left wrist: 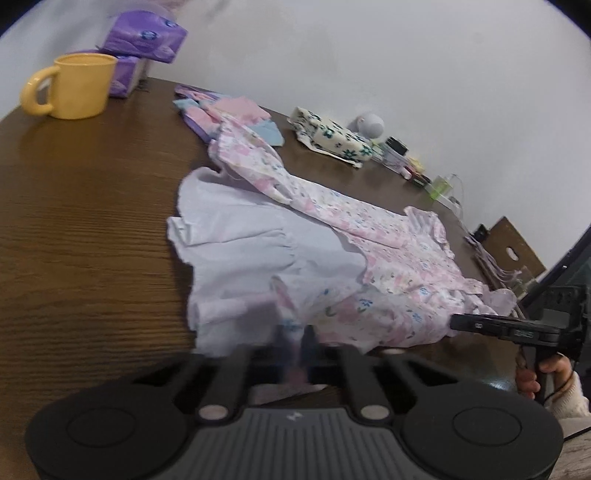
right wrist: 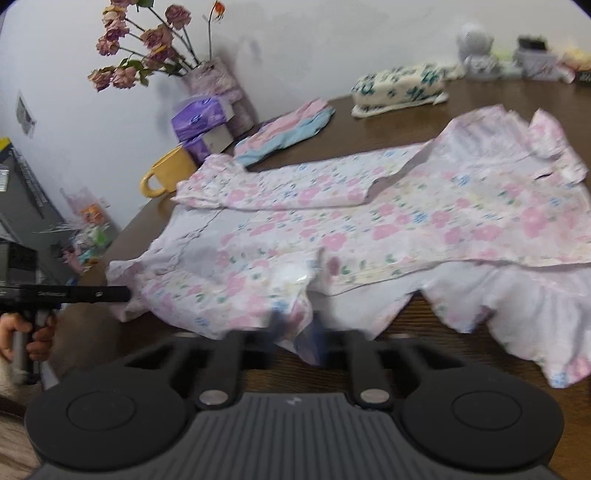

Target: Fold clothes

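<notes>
Pinching the near hem of the floral dress (right wrist: 369, 221), the right gripper (right wrist: 295, 332) is clamped on a bunch of fabric. Left gripper (left wrist: 291, 339) is gripping the same dress at its own edge too, though blur is making that one fuzzy. The dress is lying spread across the brown table (left wrist: 92, 229), one side folded over. Farther back, a yellow mug (left wrist: 74, 86) and purple tissue packs (left wrist: 144, 35) are sitting.
</notes>
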